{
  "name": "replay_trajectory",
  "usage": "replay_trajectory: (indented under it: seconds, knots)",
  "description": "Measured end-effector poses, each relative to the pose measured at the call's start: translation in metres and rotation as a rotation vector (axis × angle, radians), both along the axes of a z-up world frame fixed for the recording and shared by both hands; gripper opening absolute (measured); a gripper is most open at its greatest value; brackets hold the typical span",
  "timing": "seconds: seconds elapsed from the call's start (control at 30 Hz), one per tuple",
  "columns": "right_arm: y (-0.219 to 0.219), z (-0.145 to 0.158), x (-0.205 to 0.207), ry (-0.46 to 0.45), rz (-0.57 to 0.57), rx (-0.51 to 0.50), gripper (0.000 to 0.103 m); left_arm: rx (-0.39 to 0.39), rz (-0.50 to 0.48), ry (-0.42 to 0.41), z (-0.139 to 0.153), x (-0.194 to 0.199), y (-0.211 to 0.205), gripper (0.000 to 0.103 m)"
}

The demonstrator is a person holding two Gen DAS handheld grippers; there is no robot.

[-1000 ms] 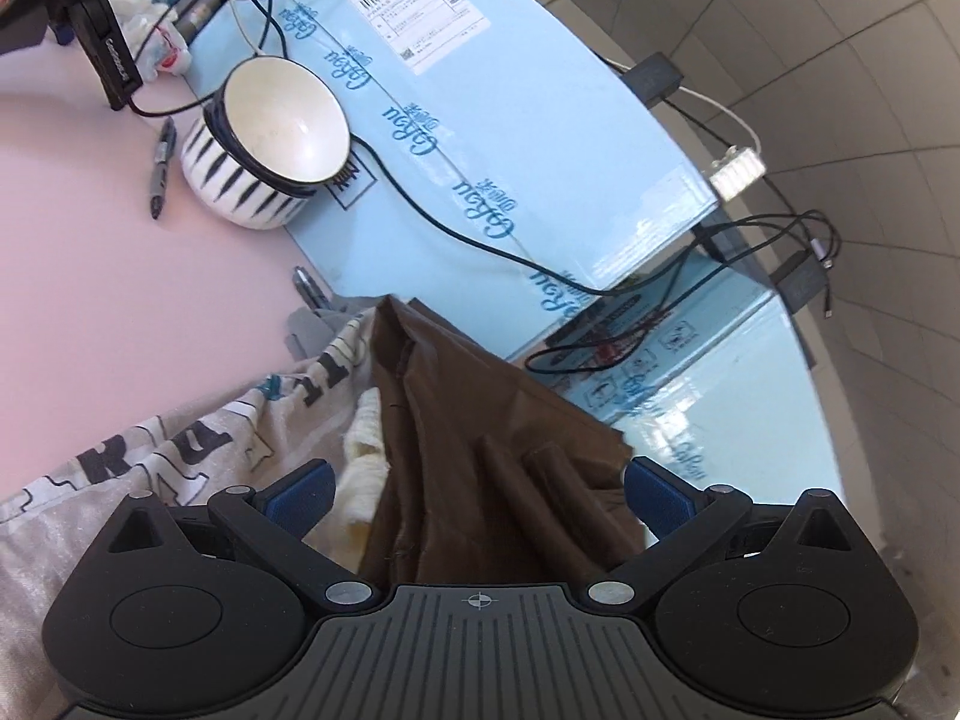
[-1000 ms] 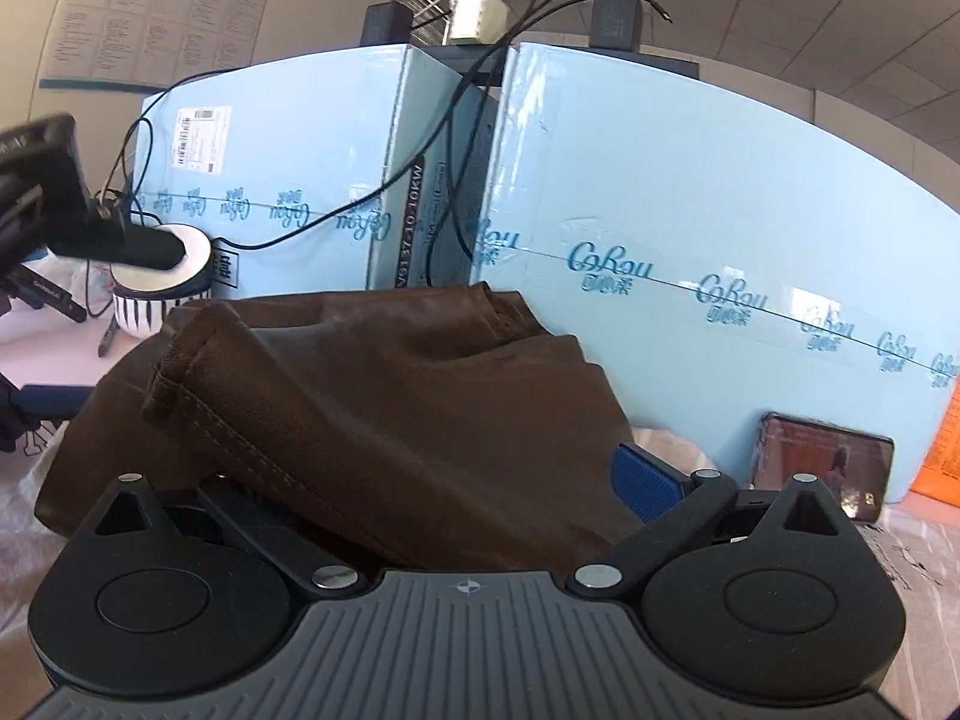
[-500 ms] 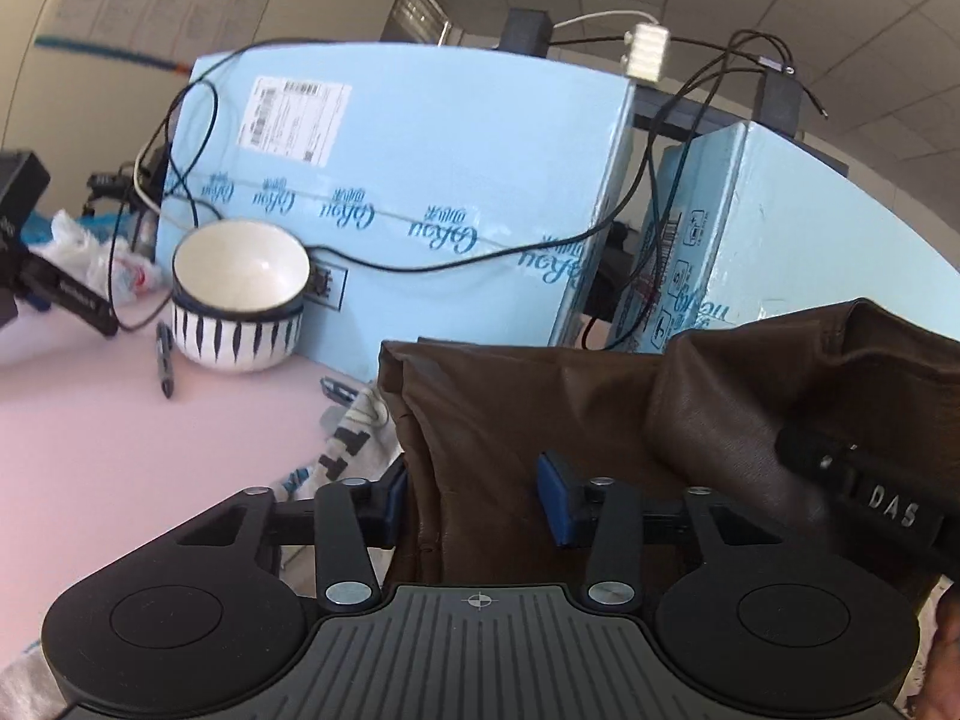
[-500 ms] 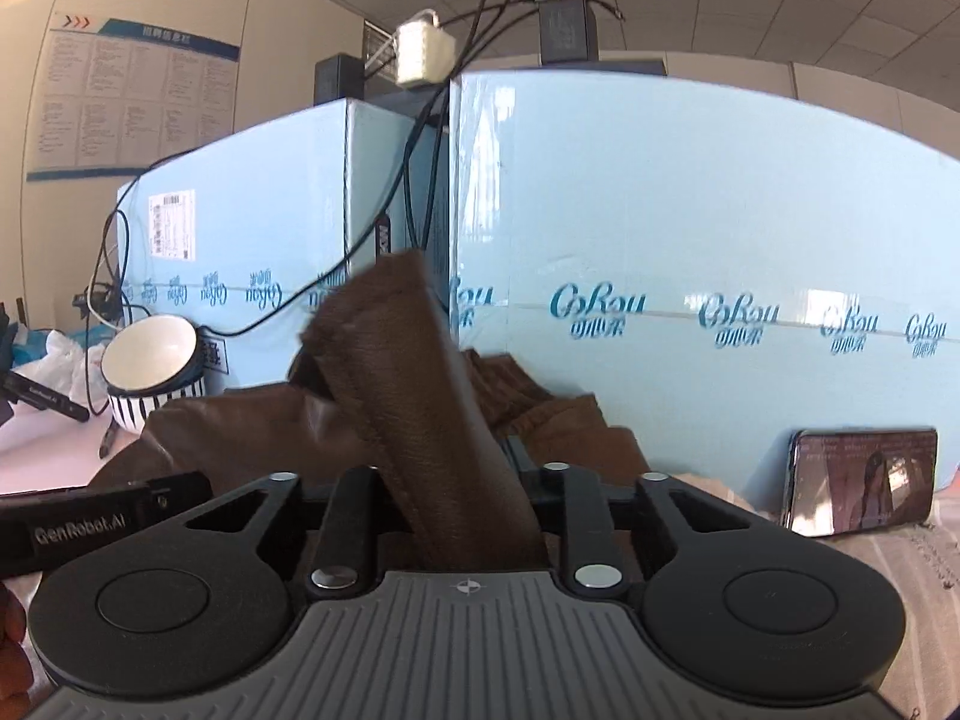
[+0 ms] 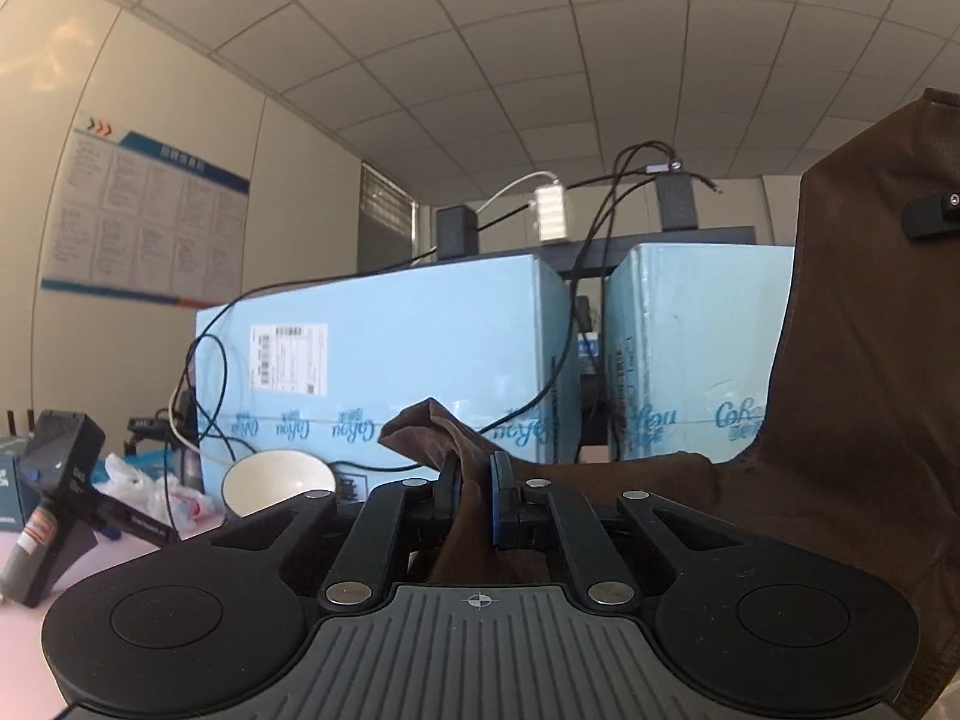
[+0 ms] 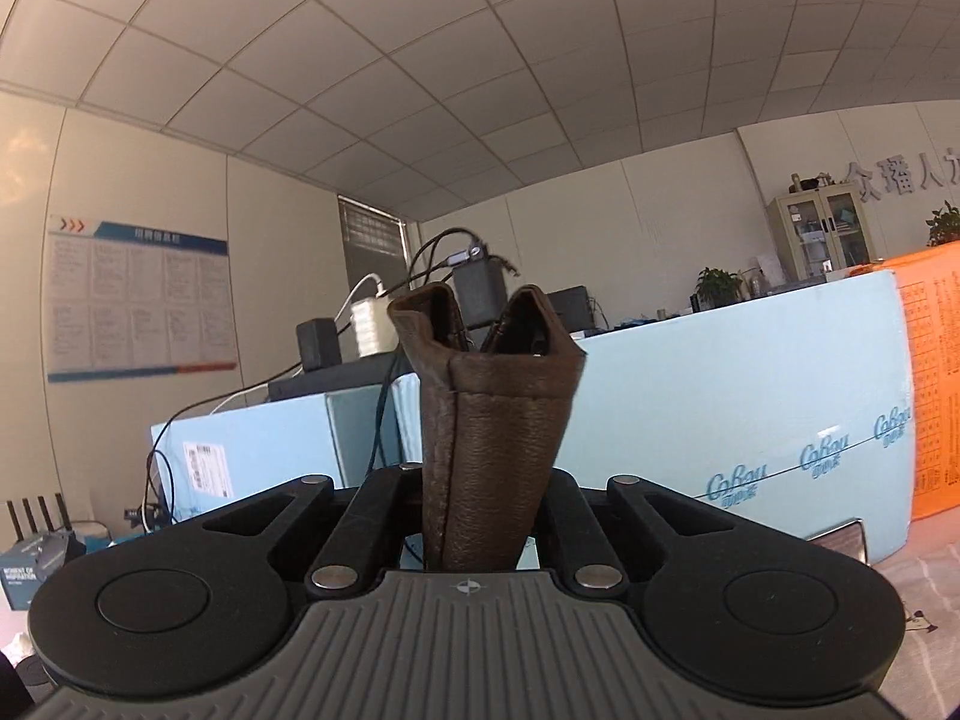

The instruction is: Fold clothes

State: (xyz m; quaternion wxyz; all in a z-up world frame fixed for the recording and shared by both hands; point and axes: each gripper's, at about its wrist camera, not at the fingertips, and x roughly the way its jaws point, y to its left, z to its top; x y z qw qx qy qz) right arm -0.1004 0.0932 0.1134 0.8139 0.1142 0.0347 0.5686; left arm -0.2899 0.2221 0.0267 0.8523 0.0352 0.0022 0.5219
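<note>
Both grippers, left (image 5: 474, 495) and right (image 6: 480, 516), now pinch the brown garment (image 5: 852, 396), lifted above the blue boxes (image 5: 384, 372) since a second ago, ready for folding.

even daylight, strong fisheye bending, dark corners, slight blur.

We cannot see the right gripper's (image 6: 480, 504) fingertips behind the brown garment (image 6: 492, 432). In the left view the garment (image 5: 864, 396) runs off the right edge. We cannot read the poster's (image 6: 141, 300) print, and the bowl (image 5: 277, 485) is half hidden.
</note>
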Motion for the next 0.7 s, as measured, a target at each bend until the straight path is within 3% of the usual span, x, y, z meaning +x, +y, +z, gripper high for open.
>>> replay_trajectory:
  seconds: [0.27,0.37,0.57,0.67,0.7]
  knots:
    - [-0.111,-0.020,0.076,0.117,-0.155,-0.031,0.006,-0.070,-0.310,0.109,-0.007,0.031,-0.061,0.007]
    - [-0.154,-0.043,0.102,0.182,-0.251,-0.094,0.006,-0.130,-0.448,0.163,-0.011,0.043,-0.073,0.008]
    - [-0.205,-0.095,0.148,0.285,-0.362,-0.278,0.008,-0.273,-0.573,0.247,-0.015,0.069,-0.061,0.018]
    - [-0.219,-0.111,0.166,0.319,-0.340,-0.344,0.012,-0.375,-0.598,0.222,-0.019,0.072,-0.043,0.038]
    - [-0.222,-0.115,0.171,0.320,-0.329,-0.364,0.019,-0.408,-0.607,0.212,-0.020,0.074,-0.037,0.048]
